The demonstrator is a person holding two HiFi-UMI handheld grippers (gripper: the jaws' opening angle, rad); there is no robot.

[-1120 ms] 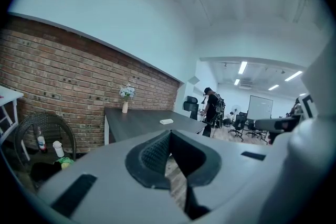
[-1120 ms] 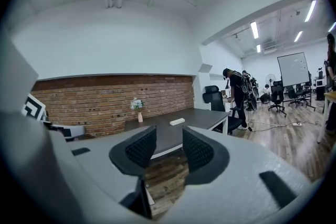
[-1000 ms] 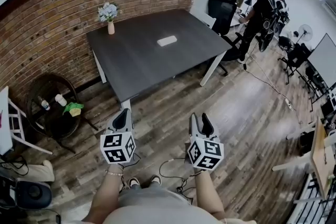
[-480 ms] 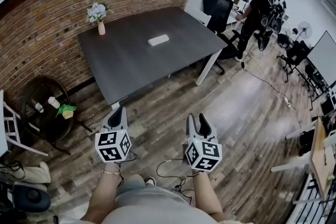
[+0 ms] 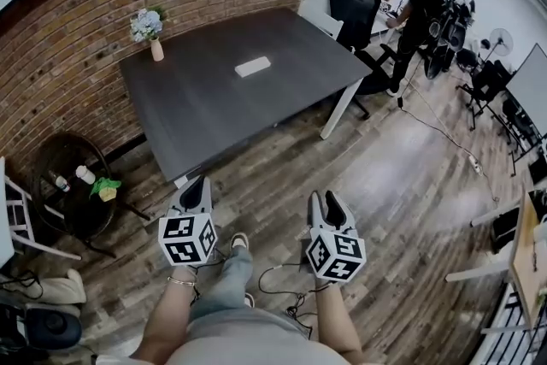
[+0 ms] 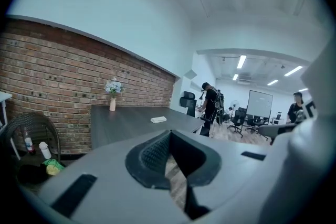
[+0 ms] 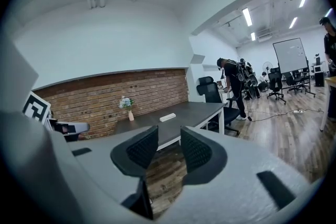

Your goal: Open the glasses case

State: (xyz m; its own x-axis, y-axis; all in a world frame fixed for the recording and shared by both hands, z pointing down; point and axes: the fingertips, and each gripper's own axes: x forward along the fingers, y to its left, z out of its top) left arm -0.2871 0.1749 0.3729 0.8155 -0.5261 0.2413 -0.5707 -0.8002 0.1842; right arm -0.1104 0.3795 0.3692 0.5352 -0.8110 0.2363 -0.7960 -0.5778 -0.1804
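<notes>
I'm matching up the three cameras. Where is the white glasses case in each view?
Head view: glasses case upper centre, on the dark table.
Left gripper view: glasses case just left of centre, on the table.
Right gripper view: glasses case about centre, on the table.
Shared landmark: the flower vase by the brick wall, left of the case in every view.
</notes>
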